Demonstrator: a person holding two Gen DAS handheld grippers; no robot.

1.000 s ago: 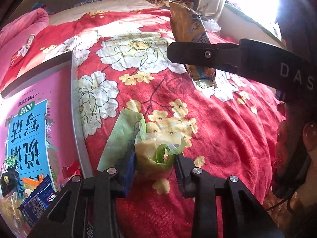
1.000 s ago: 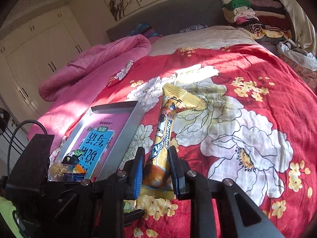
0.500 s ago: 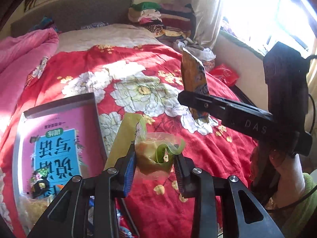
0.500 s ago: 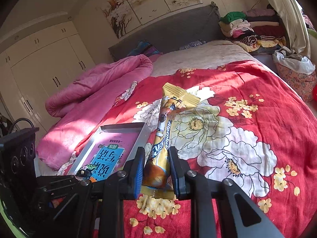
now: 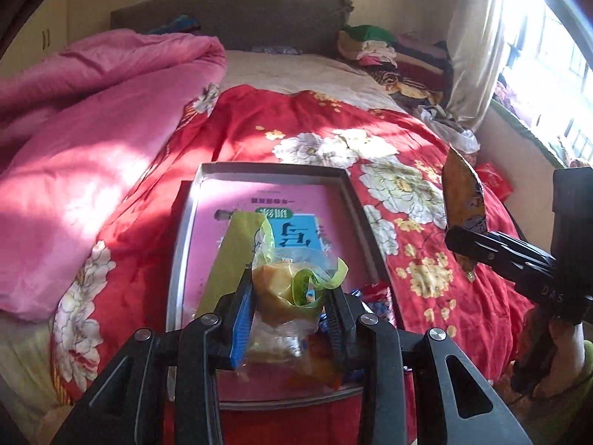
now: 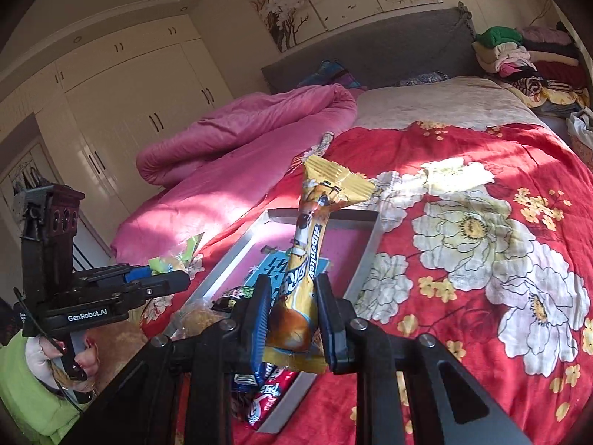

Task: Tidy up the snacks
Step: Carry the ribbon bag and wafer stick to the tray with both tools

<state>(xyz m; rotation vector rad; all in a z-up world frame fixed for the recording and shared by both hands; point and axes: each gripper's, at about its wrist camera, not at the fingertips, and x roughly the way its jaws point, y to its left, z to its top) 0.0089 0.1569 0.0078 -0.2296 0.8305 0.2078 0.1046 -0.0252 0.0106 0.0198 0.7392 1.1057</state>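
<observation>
My left gripper (image 5: 289,315) is shut on a green and clear snack packet (image 5: 285,289), held in the air above the near end of a grey tray (image 5: 185,230) that lies on the red flowered bedspread. A pink printed sheet lines the tray. My right gripper (image 6: 291,319) is shut on a long yellow Alpenliebe wrapper (image 6: 307,252) that stands upright, held over the tray's (image 6: 367,256) near right corner. Each view shows the other gripper from the side: the right gripper (image 5: 459,239) with its wrapper (image 5: 463,200), and the left gripper (image 6: 178,282) with its packet (image 6: 166,263).
Several loose snacks lie at the tray's near end, among them a red packet (image 6: 270,389) and a blue one (image 5: 355,294). A rolled pink quilt (image 5: 92,111) fills the bed's left side. Folded clothes (image 5: 370,46) are stacked by the headboard, beside a curtain.
My left gripper has swung left and risen with its packet, from over the bedspread to above the tray. My right gripper, wrapper still held, has moved left toward the tray's corner.
</observation>
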